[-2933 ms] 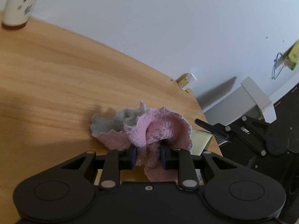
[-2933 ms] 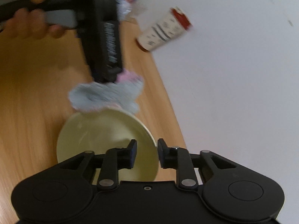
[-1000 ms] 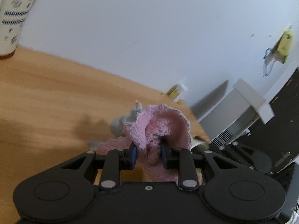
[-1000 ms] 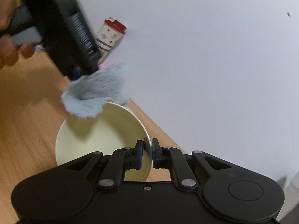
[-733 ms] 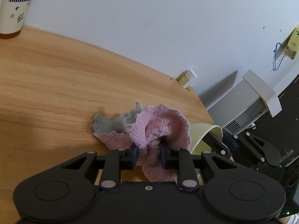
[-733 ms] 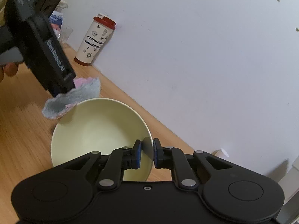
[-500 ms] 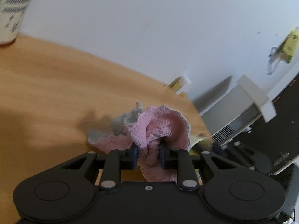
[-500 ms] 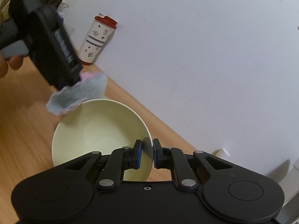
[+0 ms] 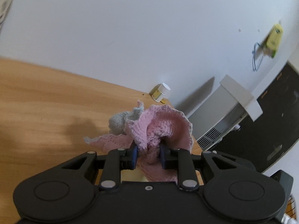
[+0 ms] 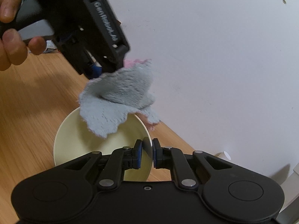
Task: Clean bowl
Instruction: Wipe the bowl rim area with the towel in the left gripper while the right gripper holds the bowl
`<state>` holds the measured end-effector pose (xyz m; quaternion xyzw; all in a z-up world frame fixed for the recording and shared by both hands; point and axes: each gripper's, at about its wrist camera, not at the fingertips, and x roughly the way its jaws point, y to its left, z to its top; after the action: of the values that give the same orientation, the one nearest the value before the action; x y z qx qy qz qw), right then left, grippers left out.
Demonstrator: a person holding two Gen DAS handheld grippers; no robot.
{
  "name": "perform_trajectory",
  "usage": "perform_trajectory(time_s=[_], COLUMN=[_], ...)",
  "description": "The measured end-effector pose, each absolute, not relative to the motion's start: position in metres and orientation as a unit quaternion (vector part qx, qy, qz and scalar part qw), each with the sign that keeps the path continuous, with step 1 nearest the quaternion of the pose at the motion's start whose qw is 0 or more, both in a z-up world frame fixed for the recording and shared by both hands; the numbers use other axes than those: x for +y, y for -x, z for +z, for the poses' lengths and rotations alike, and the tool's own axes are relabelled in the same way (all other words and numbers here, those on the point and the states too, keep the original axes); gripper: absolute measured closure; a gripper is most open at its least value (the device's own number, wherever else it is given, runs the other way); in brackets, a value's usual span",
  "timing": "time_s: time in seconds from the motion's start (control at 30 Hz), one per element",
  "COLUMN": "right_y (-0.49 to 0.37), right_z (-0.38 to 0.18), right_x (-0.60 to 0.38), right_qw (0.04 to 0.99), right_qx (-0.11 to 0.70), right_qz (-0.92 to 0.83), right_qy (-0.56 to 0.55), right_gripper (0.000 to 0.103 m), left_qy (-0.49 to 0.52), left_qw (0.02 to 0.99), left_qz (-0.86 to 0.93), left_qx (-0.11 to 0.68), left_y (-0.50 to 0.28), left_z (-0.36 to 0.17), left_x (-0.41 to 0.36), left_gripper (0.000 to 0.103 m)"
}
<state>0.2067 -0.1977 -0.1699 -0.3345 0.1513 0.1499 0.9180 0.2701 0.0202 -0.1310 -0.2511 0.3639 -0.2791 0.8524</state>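
My right gripper point(image 10: 146, 154) is shut on the rim of a pale cream bowl point(image 10: 74, 141), held tilted above the wooden table point(image 10: 28, 112). My left gripper point(image 9: 148, 154) is shut on a pink and grey cloth point(image 9: 160, 128). In the right wrist view the left gripper's body point(image 10: 89, 28) hangs over the bowl, and the cloth point(image 10: 119, 97) drapes grey side out over the bowl's far rim. A sliver of the bowl shows under the left gripper's fingers in the left wrist view.
A small white-capped bottle point(image 9: 161, 92) stands at the table's far edge by the white wall. A white appliance point(image 9: 229, 112) and a dark panel stand to the right of the table. A patterned cup point(image 10: 50, 47) is mostly hidden behind the person's hand.
The left gripper and cloth have come closer over the bowl, from its far-left rim to across its far side. The right gripper stays shut on the rim.
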Motion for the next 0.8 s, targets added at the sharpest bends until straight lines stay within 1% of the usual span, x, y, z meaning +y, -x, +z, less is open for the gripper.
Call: perform_trajectory(time_s=[0.17,0.4,0.5,0.8], right_y=[-0.215,-0.22,-0.222,-0.234], right_z=[-0.176,-0.178,-0.177,-0.168], right_x=[-0.199,-0.202,-0.202,-0.206], right_qw=[0.921,0.924,0.923,0.918], right_qx=[0.156,0.165,0.168,0.193], right_qz=[0.148,0.145,0.146,0.158], right_qy=[0.325,0.313,0.313,0.31], right_gripper=[0.09,0.089,0.089,0.09], left_qy=[0.279,0.261,0.235,0.176], left_qw=[0.841,0.831,0.843,0.887], left_qz=[-0.256,-0.241,-0.233,-0.214], left_qx=[0.387,0.427,0.424,0.369], left_y=[-0.272,-0.267,-0.264,-0.255], left_z=[-0.155,-0.18,-0.174,-0.137], left_x=[0.035,0.037,0.032,0.034], left_gripper=[0.081,0.082,0.082,0.081])
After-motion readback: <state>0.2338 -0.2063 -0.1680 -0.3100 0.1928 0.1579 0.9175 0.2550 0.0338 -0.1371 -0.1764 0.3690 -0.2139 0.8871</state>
